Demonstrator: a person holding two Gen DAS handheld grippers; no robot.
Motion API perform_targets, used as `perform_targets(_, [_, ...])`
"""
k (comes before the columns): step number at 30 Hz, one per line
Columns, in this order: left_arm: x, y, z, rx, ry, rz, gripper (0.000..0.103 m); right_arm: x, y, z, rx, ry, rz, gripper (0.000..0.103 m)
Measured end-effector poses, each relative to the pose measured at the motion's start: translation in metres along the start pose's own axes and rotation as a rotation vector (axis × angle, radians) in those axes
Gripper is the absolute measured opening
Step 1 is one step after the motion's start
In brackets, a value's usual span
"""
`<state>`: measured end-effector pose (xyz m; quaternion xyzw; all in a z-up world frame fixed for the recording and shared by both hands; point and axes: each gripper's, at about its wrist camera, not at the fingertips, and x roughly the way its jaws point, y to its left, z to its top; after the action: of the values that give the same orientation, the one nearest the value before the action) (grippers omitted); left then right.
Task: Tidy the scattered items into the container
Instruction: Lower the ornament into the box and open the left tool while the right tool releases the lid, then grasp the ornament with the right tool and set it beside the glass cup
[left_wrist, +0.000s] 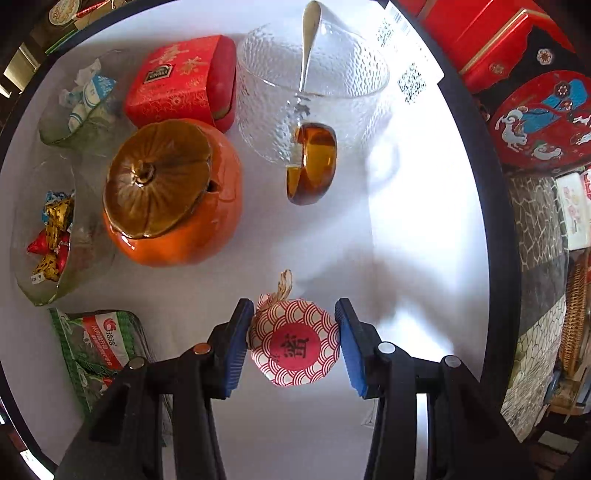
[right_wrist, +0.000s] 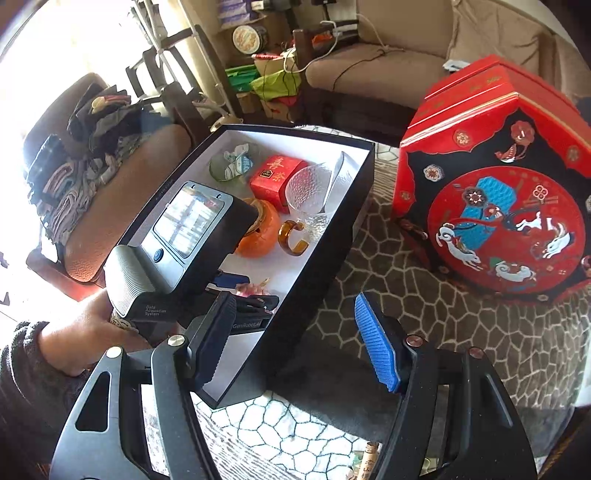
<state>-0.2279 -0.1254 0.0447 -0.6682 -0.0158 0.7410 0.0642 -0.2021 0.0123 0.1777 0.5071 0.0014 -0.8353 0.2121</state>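
I see the box (left_wrist: 424, 229) holding one orange jar (left_wrist: 173, 192) and one glass cup (left_wrist: 314, 92). Left hand-held gripper (left_wrist: 293, 341) straddles a wrapped packet (left_wrist: 295, 341), pads apart; right hand-held gripper (right_wrist: 295, 343) open, empty.

Bright window glare, soft shadows, fisheye-warped edges.
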Motion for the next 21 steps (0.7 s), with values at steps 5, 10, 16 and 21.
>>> perform_targets(5, [-0.034,0.014,-0.018,-0.006,-0.114,-0.029,0.047,0.006,0.01,0.0,-0.041,0.025,-0.05,0.058])
perform_targets(10, [-0.099,0.058,-0.079,-0.177,-0.348,-0.158,0.058,0.052,0.049,0.006,-0.151,0.155,-0.047,0.051])
perform_targets(16, [-0.114,0.087,-0.146,-0.357,-0.488,-0.268,0.06,0.122,0.103,0.011,-0.3,0.314,-0.172,0.041])
perform_targets(21, [-0.104,0.101,-0.148,-0.378,-0.472,-0.31,0.06,0.164,0.105,0.009,-0.296,0.417,-0.236,0.036])
